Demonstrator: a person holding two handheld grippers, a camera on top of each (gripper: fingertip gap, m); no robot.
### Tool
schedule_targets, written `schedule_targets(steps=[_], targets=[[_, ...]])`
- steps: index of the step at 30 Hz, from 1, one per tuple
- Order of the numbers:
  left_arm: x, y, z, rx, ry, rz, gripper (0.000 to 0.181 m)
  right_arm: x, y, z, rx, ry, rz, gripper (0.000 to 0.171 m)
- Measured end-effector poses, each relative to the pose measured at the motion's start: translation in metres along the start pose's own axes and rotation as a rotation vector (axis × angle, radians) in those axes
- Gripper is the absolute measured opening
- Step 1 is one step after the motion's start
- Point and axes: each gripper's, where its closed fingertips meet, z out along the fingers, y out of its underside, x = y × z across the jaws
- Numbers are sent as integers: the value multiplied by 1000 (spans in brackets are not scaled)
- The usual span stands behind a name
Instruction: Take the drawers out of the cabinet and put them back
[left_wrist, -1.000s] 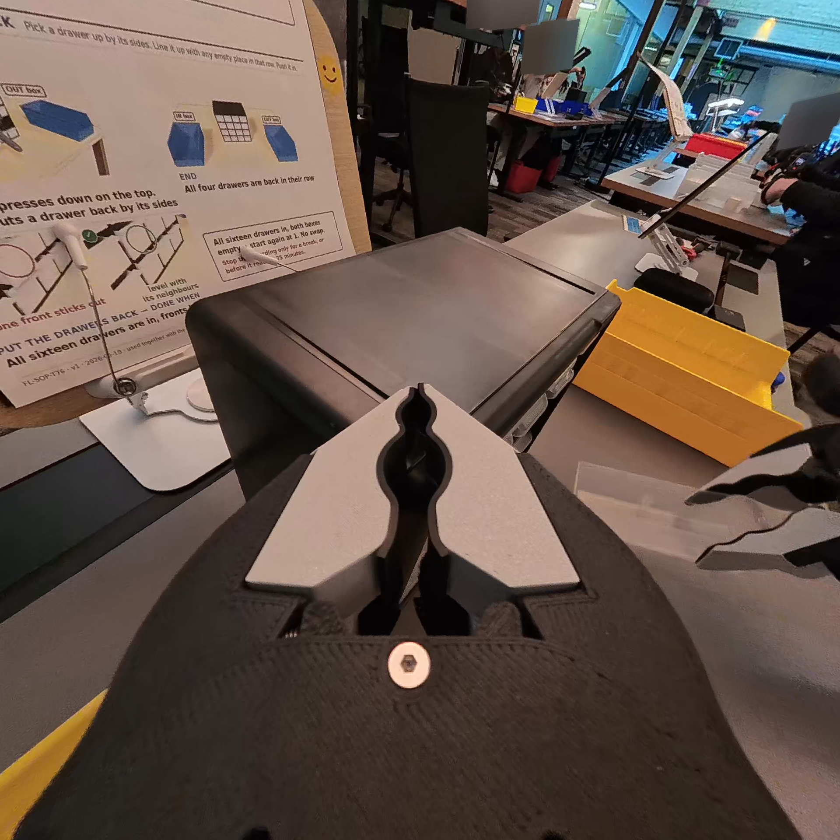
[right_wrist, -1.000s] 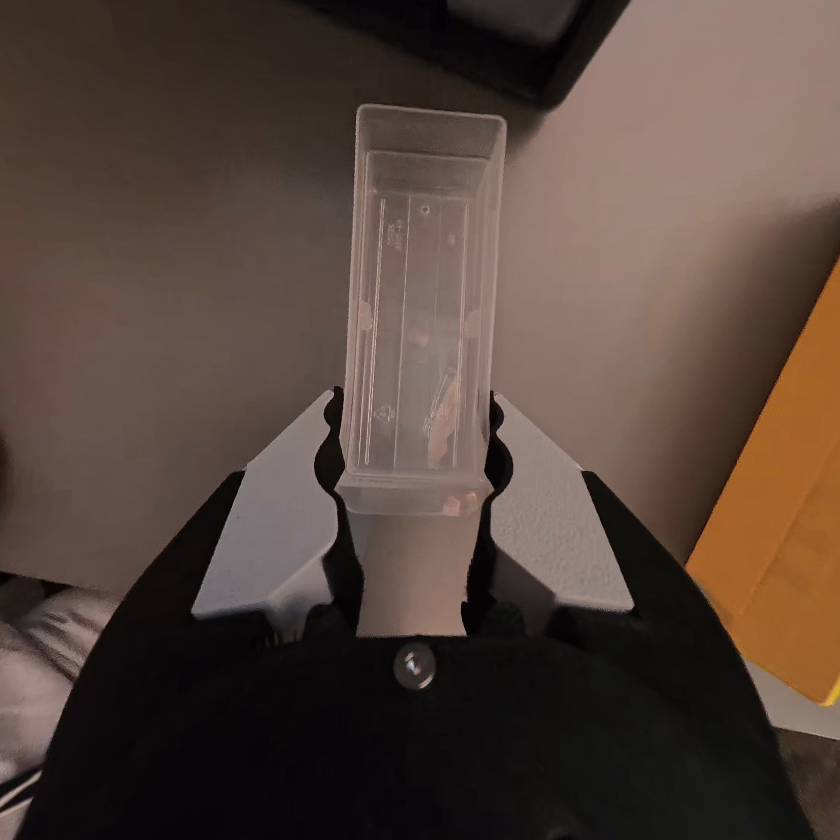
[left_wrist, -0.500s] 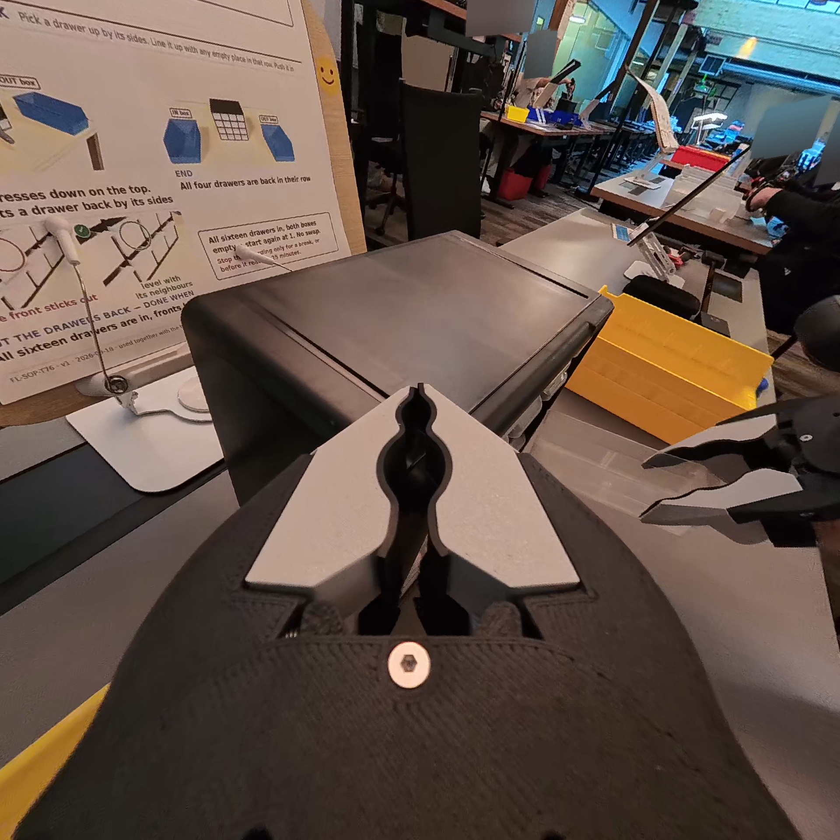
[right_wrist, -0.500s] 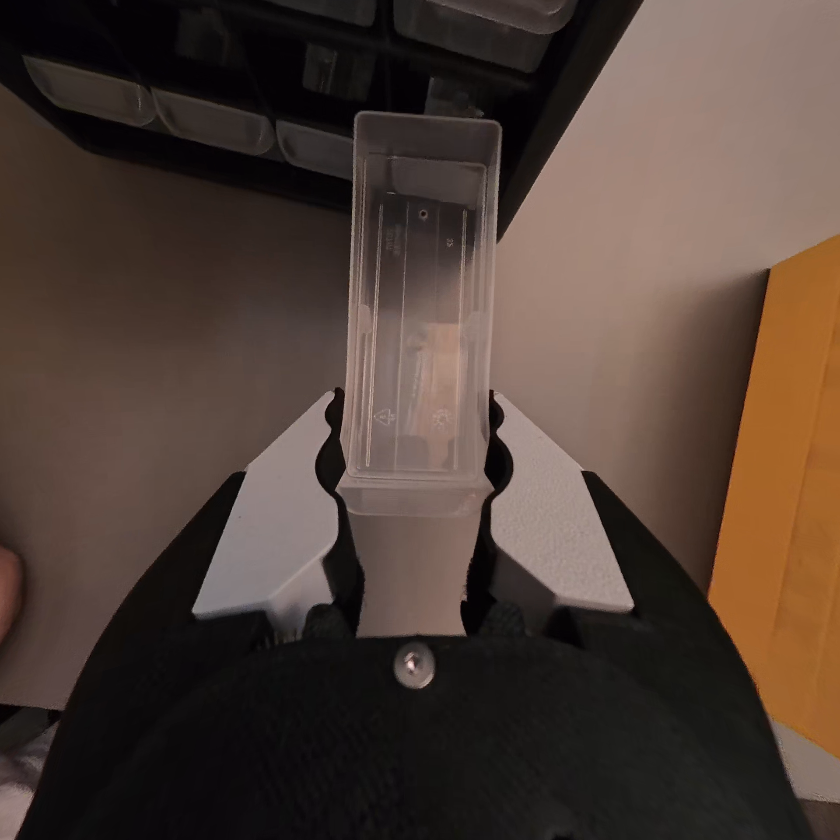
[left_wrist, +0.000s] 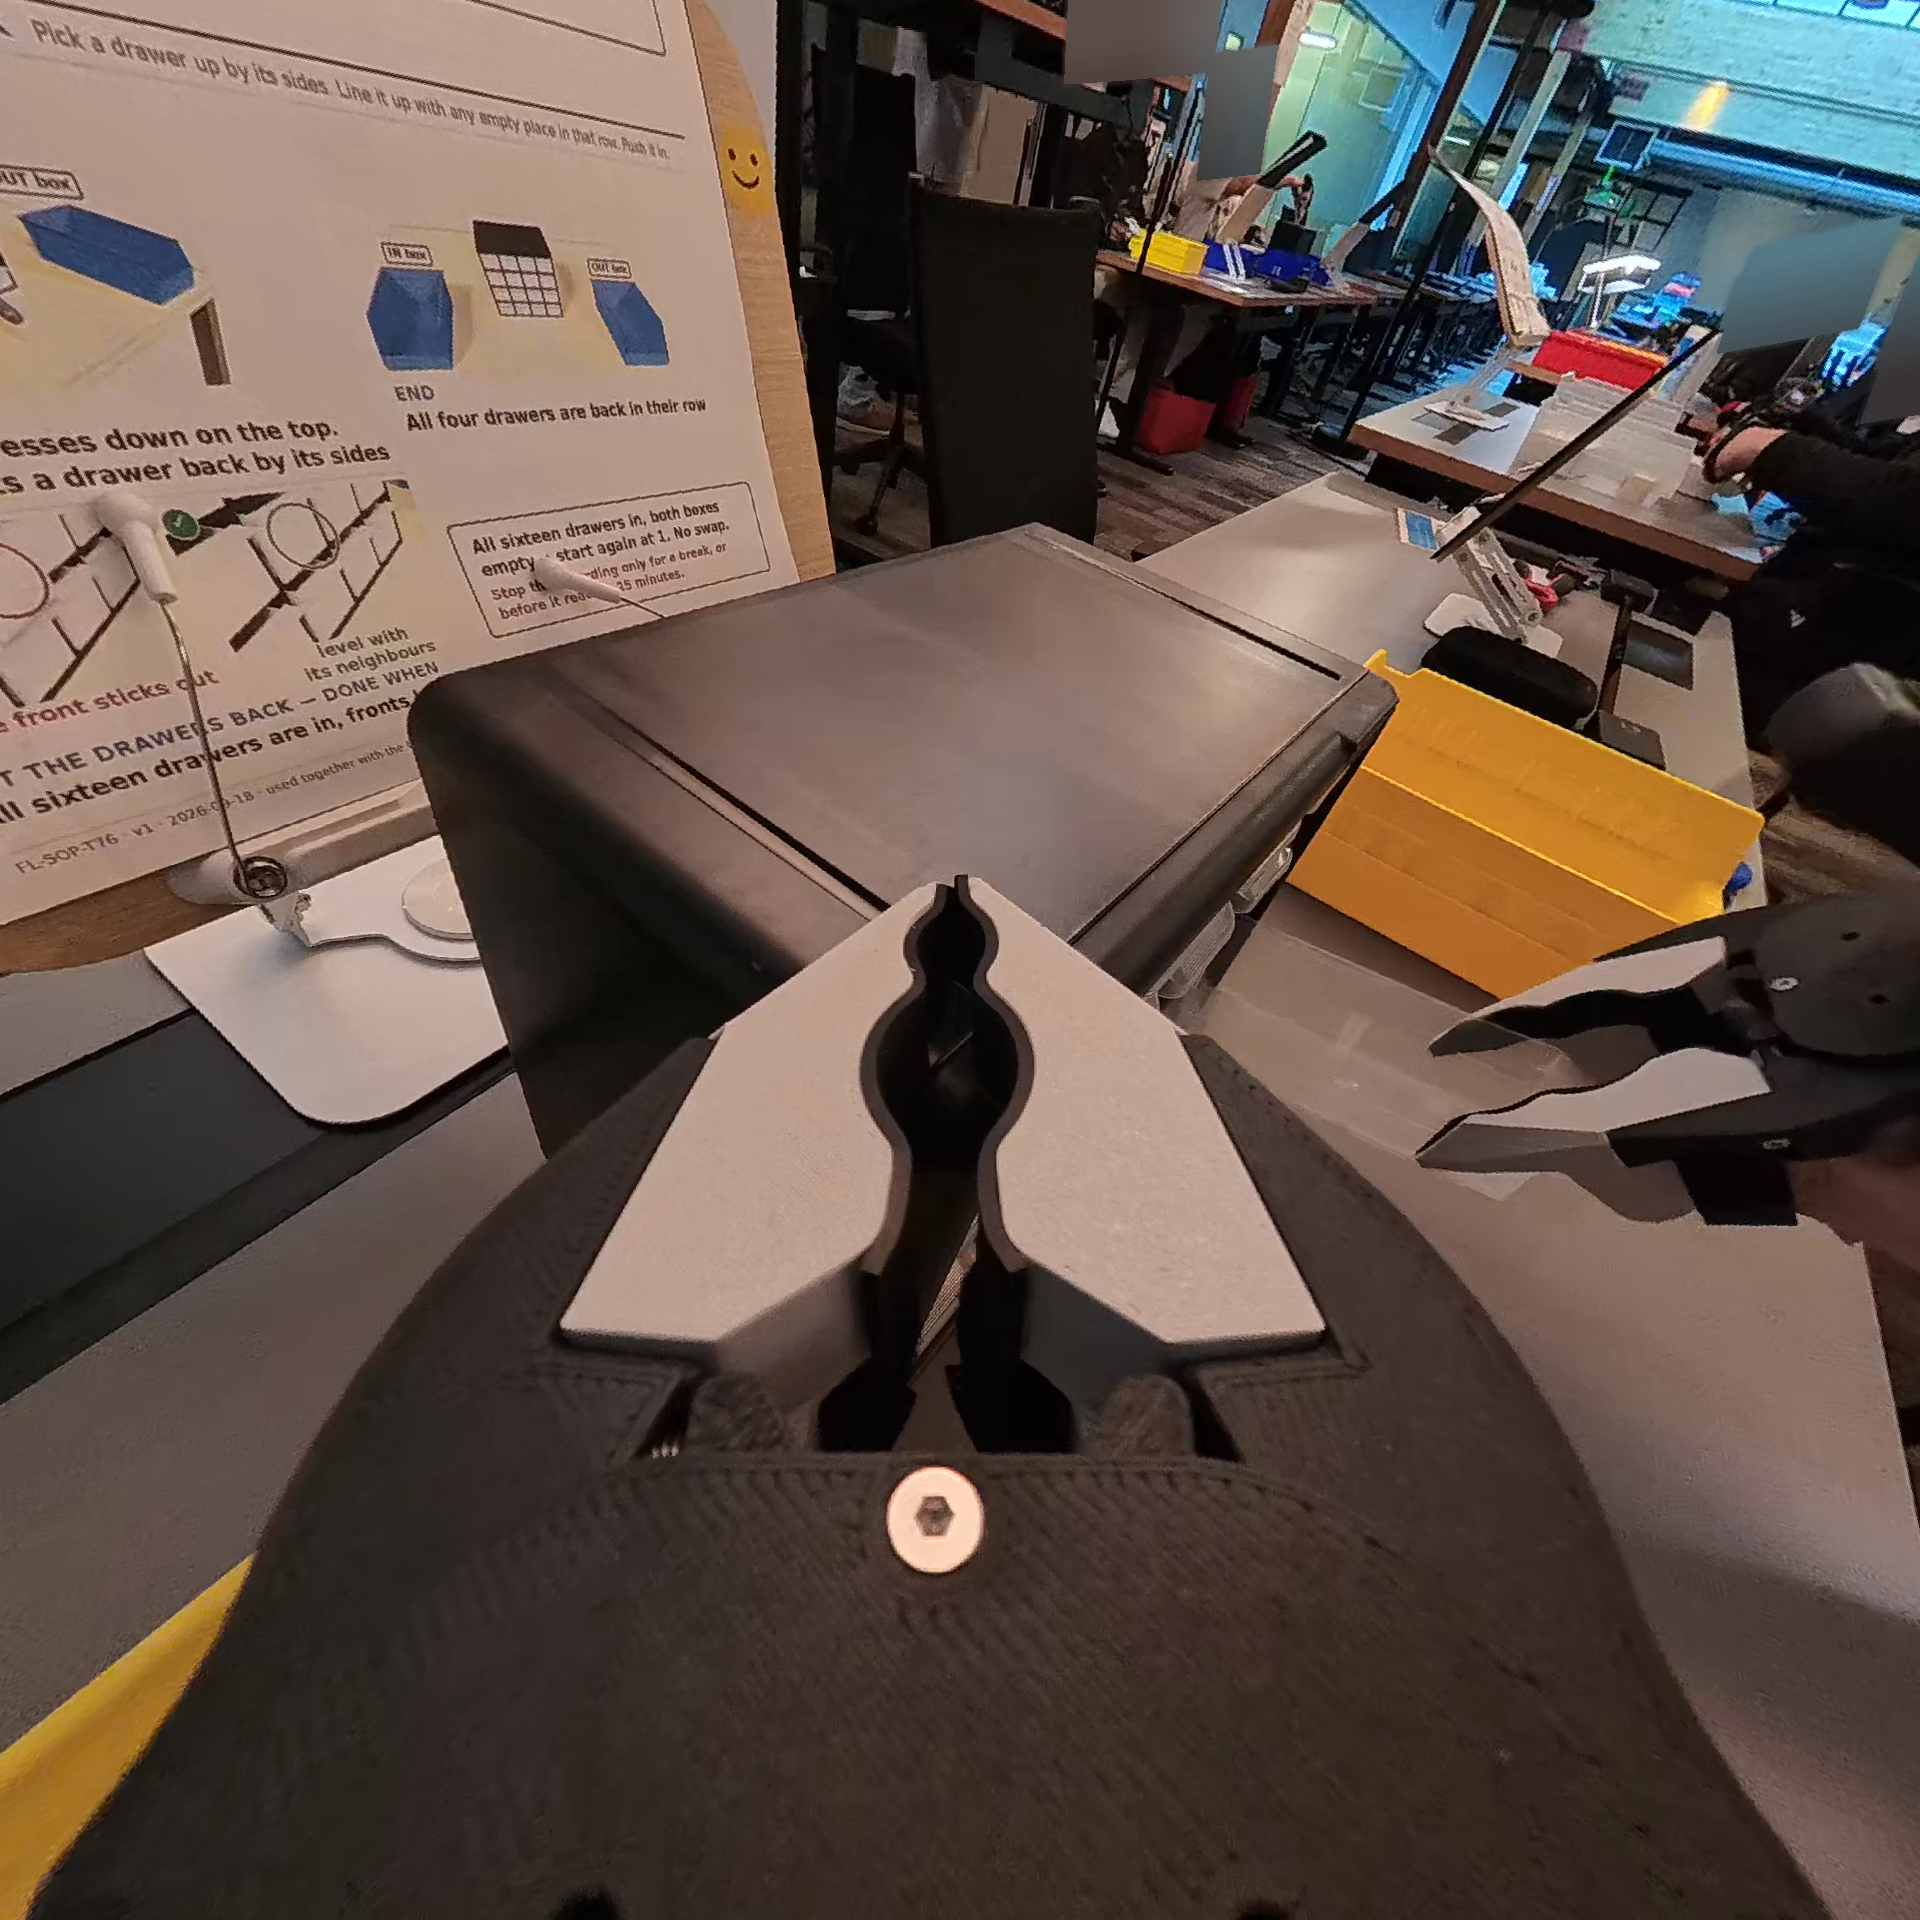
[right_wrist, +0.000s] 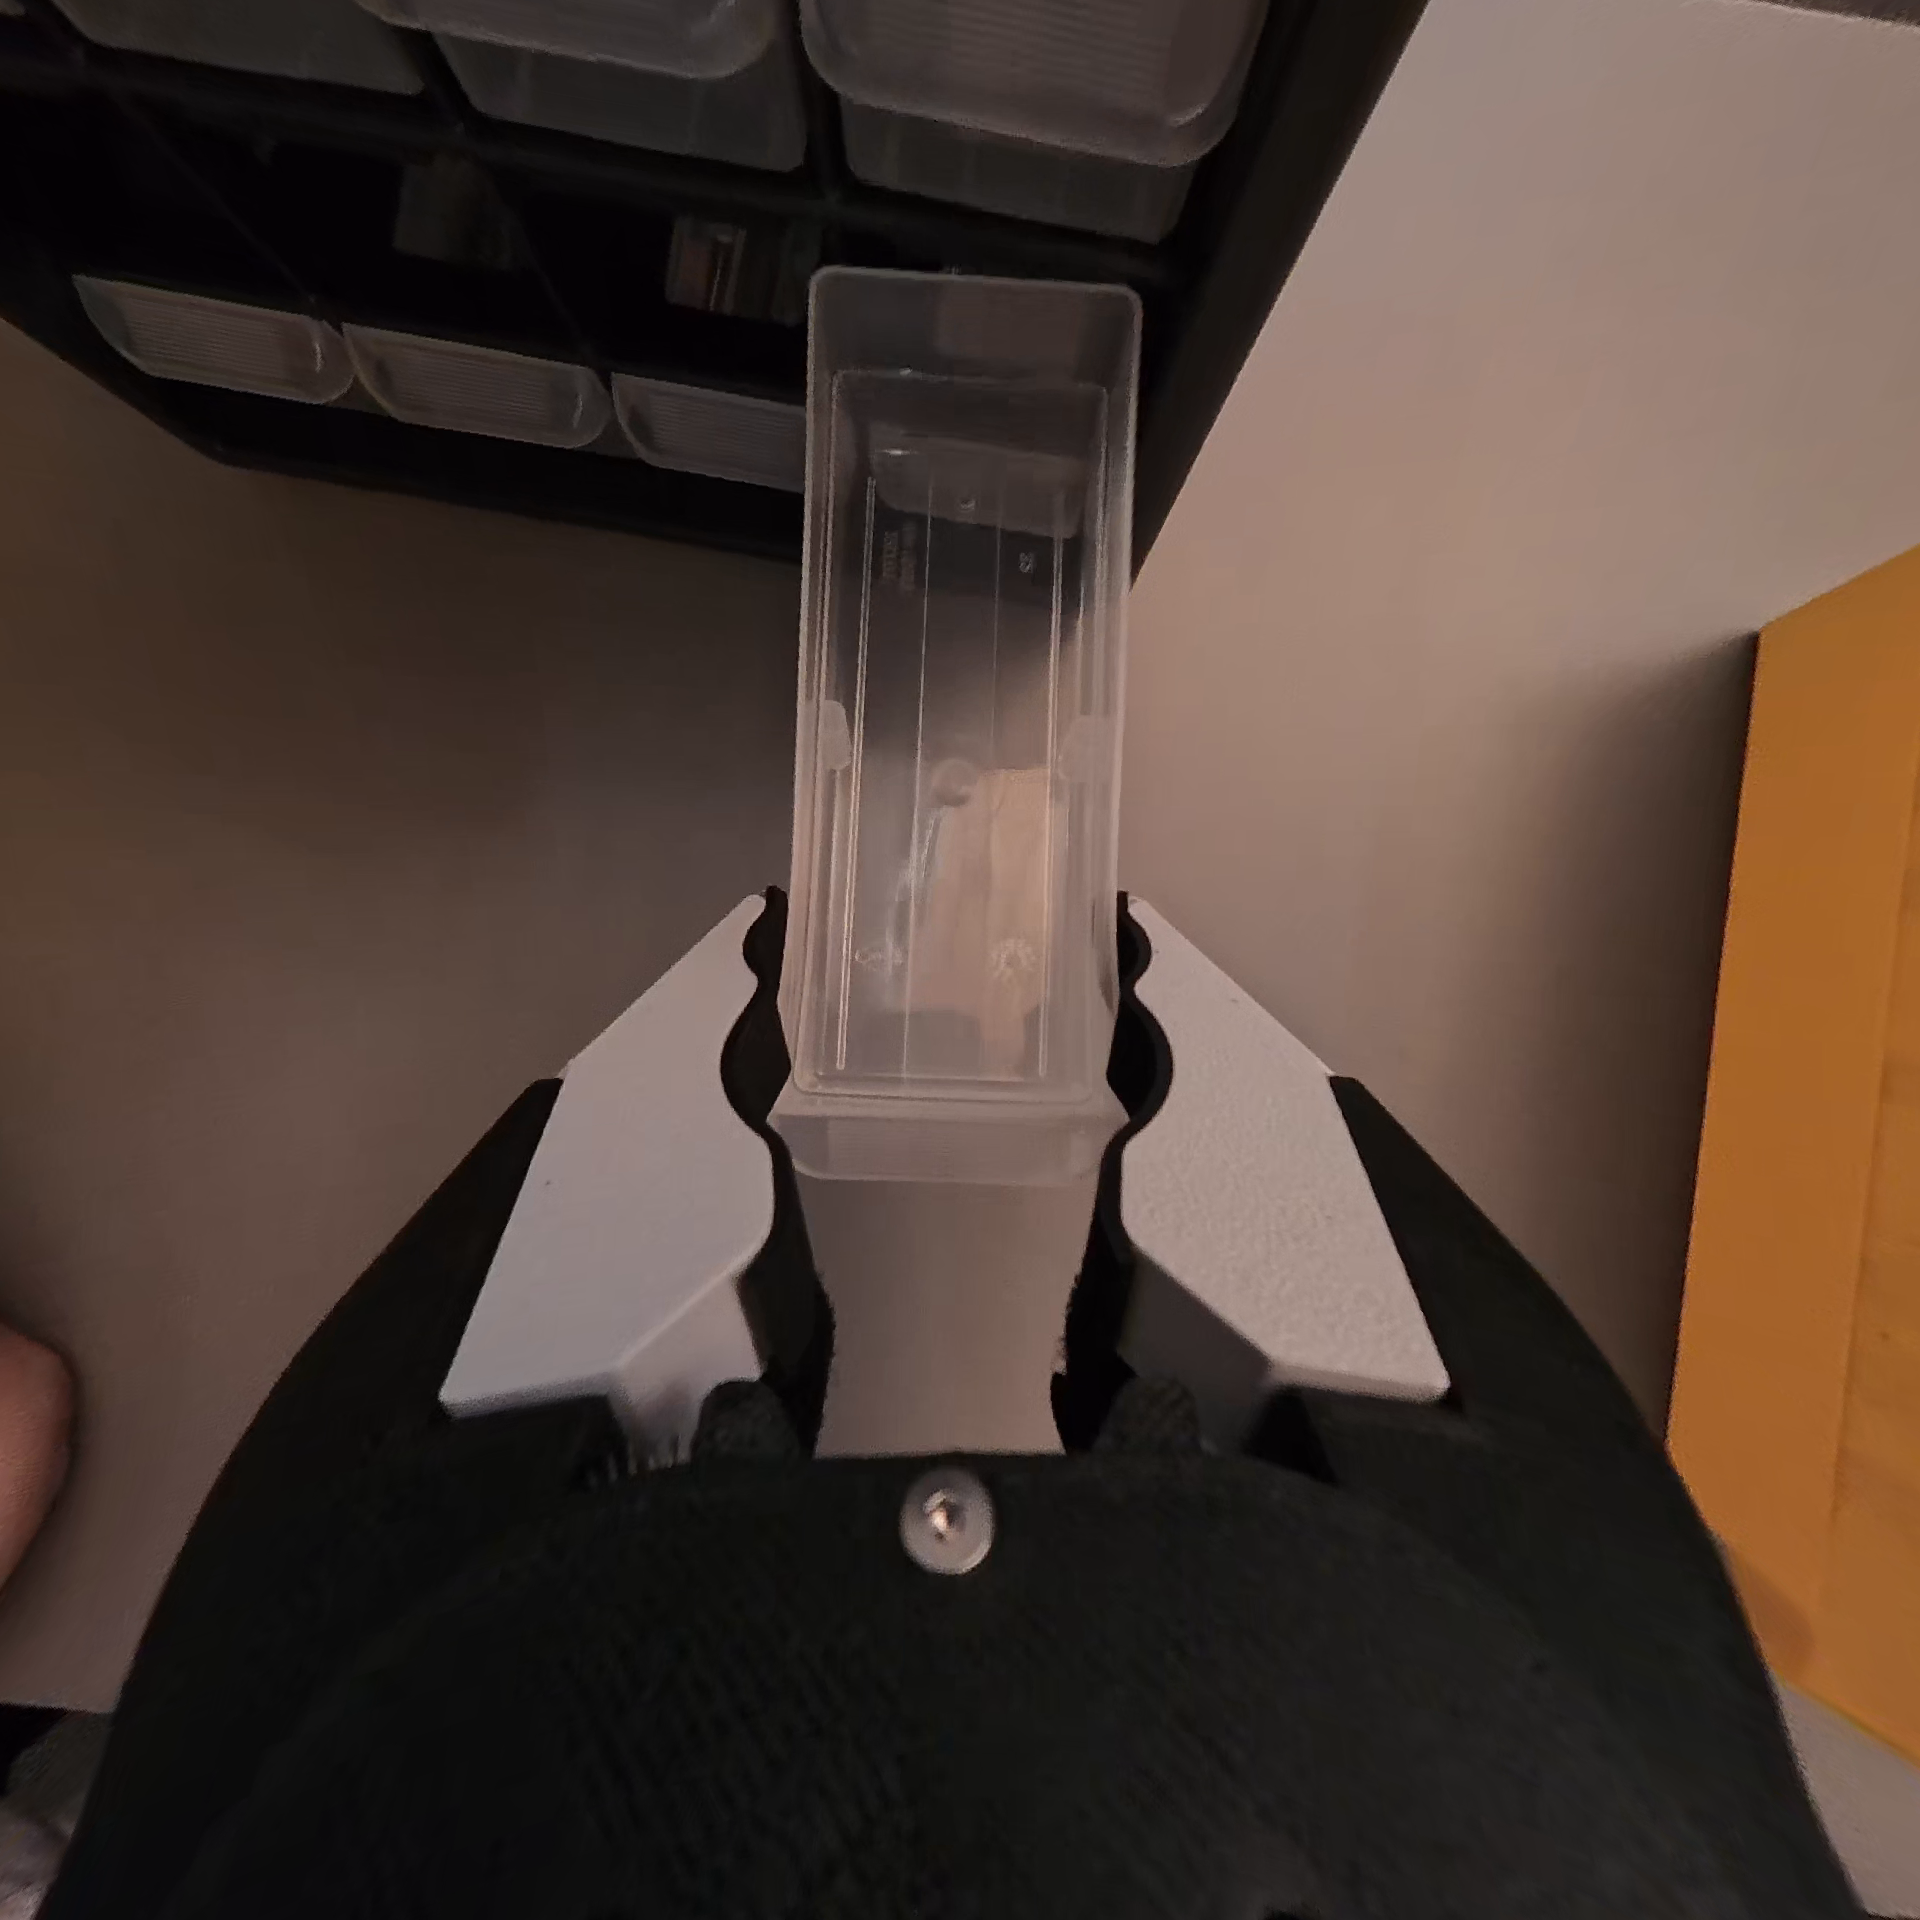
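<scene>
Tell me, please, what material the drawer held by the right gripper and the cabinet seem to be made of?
The drawer looks like clear, glossy moulded plastic: the table shows through its walls. The cabinet appears to be black plastic with a matte, faintly sheened top, though painted metal cannot be ruled out. The right gripper holds the drawer by its sides.

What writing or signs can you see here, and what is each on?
Poster: printed instructions, headings and small picture labels, readable, but I don't copy out writing.
Drawer in the right gripper: tiny moulded marks on its floor, too small to read.
Cabinet and yellow bin: no writing shows.
</scene>
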Motion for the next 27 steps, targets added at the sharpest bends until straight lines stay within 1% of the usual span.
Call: schedule_targets(steps=[3, 5, 11, 18, 24, 27], targets=[[0, 0, 0, 0, -1, 2, 0, 0, -1, 1, -7, -34, 25, 60], [0, 0, 0, -1, 1, 1, 0, -6, 0, 1, -14, -86, 36, 60], [1, 0, 0, -3, -2, 4, 0, 1, 2, 3, -50, -55, 43, 60], [1, 0, 0, -1, 0, 4, 0, 4, -10, 2, -64, -26, 36, 60], [1, 0, 0, -1, 3, 1, 0, 3, -24, 12, -36, 18, 54, 61], [5, 0, 2, -4, 20, -2, 0, 5, -33, 19, 15, 65, 60, 61]])
